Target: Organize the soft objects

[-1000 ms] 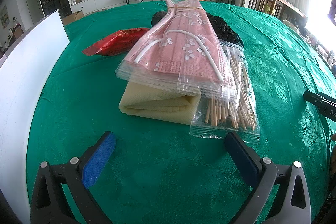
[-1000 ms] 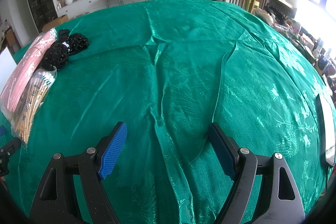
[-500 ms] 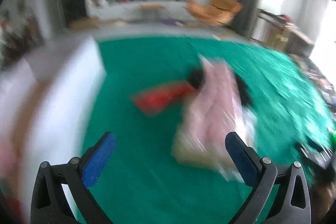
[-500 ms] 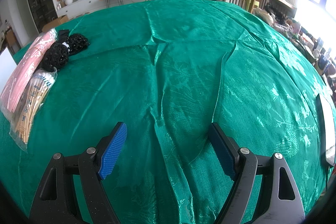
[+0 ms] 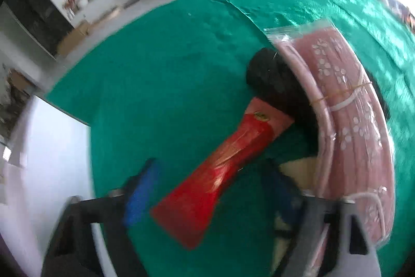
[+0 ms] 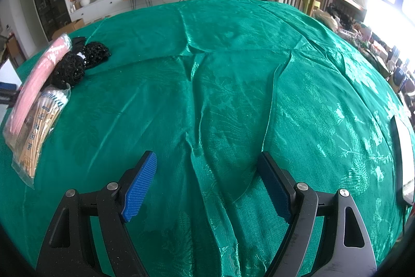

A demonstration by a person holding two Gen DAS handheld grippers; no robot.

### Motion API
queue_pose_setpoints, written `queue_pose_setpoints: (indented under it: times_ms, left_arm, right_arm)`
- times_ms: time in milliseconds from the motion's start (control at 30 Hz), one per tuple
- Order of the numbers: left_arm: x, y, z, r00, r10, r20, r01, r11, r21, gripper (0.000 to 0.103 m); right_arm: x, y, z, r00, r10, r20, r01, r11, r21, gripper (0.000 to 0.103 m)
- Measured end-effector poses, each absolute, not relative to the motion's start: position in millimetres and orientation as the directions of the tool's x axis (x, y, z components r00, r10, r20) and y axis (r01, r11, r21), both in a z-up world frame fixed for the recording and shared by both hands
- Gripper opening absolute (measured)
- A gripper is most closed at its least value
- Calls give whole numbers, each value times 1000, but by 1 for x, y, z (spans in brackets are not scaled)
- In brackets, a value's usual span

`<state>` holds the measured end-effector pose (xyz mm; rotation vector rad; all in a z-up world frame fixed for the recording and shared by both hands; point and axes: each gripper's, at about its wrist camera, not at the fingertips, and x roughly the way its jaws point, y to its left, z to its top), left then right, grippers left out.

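**Left tongs closing around the red packet**

Here the left gripper points steeply down at the green tablecloth, and the picture from it is smeared. Its jaws are closing, with the near end of the red foil packet lying between the two blue pads; neither pad visibly presses on the packet, and a strip of cloth shows between the left pad and the packet's edge. The packet runs diagonally away from the tongs, its far end touching a black bundle. Just right of it curves the bagged stack of pink flowered masks, bound with a rubber band, resting partly on a cream folded cloth that peeps out beside the right pad.

The right gripper stands wide over bare, creased cloth with nothing between its pads. Well off to its left lie the pink masks, black beaded netting and a clear bag of wooden sticks, touching one another in a row
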<state>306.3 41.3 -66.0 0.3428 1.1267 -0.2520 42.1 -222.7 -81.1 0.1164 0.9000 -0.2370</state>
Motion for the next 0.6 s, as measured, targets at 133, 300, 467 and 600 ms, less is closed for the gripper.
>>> queue_pose_setpoints:
  times_ms: [133, 300, 467, 600]
  left_arm:
    - [300, 45, -65, 406, -84, -910, 290, 956, 41, 15]
    - [233, 75, -51, 444, -99, -890, 125, 991, -48, 15]
    - [152, 98, -57, 448, -116, -887, 51, 993, -104, 17]
    - [121, 97, -71, 510, -168, -844, 90, 986, -143, 55]
  right_arm:
    - [42, -223, -81, 598, -155, -786, 253, 968, 1, 82]
    - [42, -223, -81, 598, -155, -786, 253, 968, 1, 82]
    - [42, -223, -81, 598, -155, -786, 253, 967, 2, 82]
    - [42, -223, -81, 598, -155, -786, 253, 967, 2, 82]
